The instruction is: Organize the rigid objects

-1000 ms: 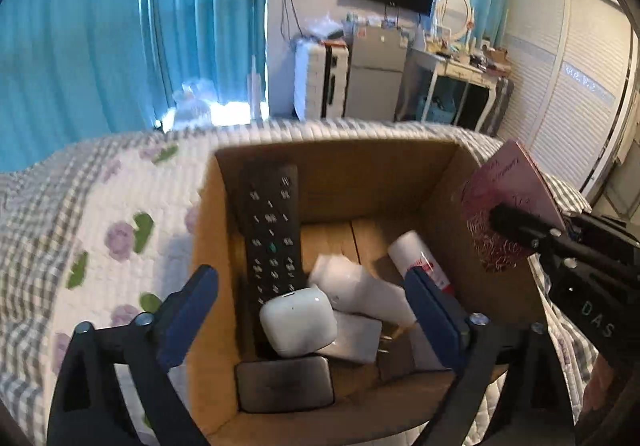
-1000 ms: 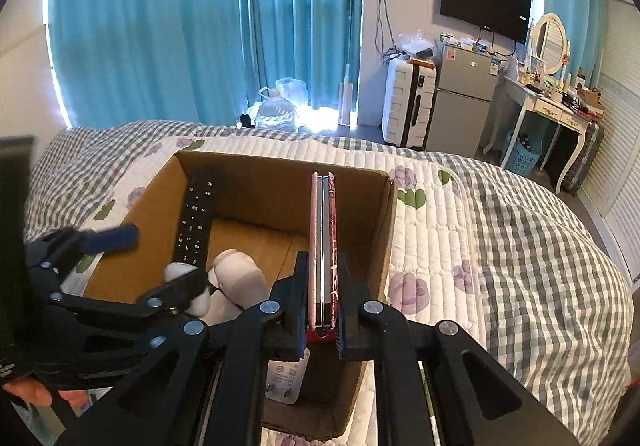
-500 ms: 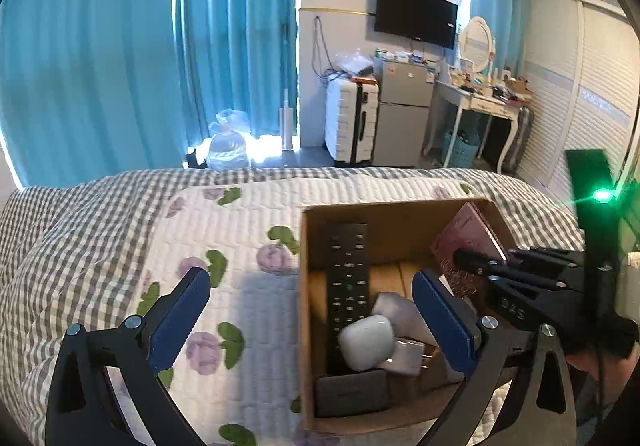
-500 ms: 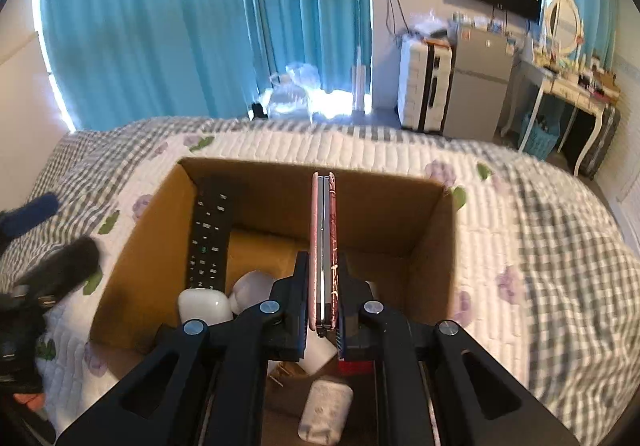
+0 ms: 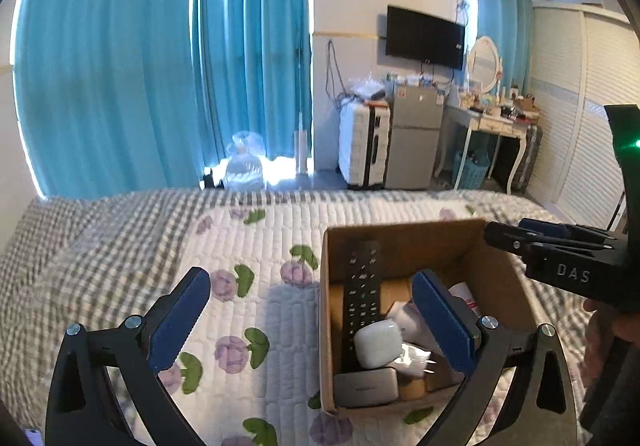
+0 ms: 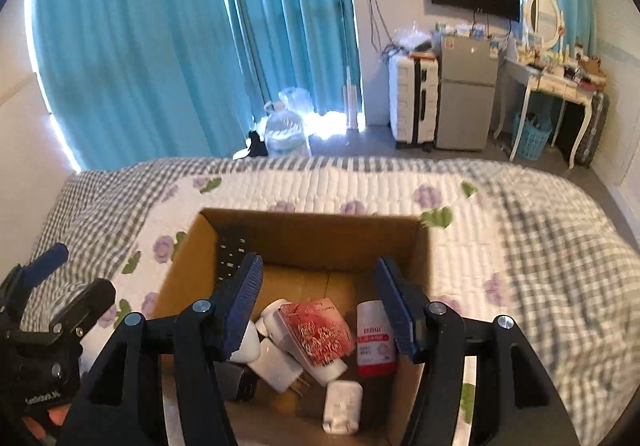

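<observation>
Now both tongs are spread wide and grasp nothing: the right tongs (image 6: 320,310) hang above the cardboard box (image 6: 304,230) on the bed (image 6: 520,214), the left tongs (image 5: 312,318) over the quilt at the box's left wall. Inside the box a red-patterned card case (image 6: 316,330) lies flat on white chargers (image 6: 276,366), beside a red-and-white tube (image 6: 374,338); a black remote (image 5: 362,286) leans along the left wall.

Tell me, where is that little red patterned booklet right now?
In the right wrist view, the red booklet lies inside the cardboard box, atop white chargers, just left of the red-and-white tube.
</observation>
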Action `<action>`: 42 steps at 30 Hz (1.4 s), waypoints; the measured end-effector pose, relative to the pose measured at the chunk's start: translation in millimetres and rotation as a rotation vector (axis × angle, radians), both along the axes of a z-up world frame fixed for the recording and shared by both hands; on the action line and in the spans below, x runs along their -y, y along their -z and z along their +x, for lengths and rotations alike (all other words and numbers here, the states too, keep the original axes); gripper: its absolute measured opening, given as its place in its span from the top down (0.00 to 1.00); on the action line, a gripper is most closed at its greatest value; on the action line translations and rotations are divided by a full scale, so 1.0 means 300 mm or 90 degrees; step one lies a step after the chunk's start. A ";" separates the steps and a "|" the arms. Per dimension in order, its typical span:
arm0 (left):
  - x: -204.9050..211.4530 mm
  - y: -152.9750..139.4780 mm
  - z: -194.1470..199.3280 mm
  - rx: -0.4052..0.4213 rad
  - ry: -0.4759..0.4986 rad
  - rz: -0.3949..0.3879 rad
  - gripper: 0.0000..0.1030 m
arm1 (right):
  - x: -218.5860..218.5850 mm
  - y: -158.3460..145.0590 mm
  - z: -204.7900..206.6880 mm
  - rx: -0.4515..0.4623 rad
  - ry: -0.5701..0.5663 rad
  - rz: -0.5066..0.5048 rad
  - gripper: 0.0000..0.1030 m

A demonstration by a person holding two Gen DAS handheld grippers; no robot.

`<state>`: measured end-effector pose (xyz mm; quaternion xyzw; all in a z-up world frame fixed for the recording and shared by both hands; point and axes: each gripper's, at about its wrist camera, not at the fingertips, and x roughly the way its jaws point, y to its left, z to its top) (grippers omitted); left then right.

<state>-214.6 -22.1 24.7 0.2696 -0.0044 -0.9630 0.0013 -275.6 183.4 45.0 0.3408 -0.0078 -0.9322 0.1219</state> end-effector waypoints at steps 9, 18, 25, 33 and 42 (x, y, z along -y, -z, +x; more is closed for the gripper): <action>-0.003 -0.344 0.276 -0.132 0.013 0.001 0.00 | -0.021 -0.332 0.354 -0.128 0.008 0.071 0.43; -0.018 -0.485 0.577 -0.222 0.011 -0.010 0.00 | -0.048 -0.482 0.705 -0.236 0.037 0.034 0.00; -0.022 -0.446 0.688 -0.260 -0.013 -0.025 0.00 | -0.079 -0.460 0.813 -0.280 0.059 0.033 0.00; -0.049 -0.253 0.625 -0.233 -0.033 -0.038 0.00 | -0.116 -0.286 0.809 -0.315 0.079 0.034 0.00; -0.052 0.067 0.521 -0.182 -0.026 -0.023 0.00 | -0.129 0.052 0.706 -0.251 0.092 0.017 0.00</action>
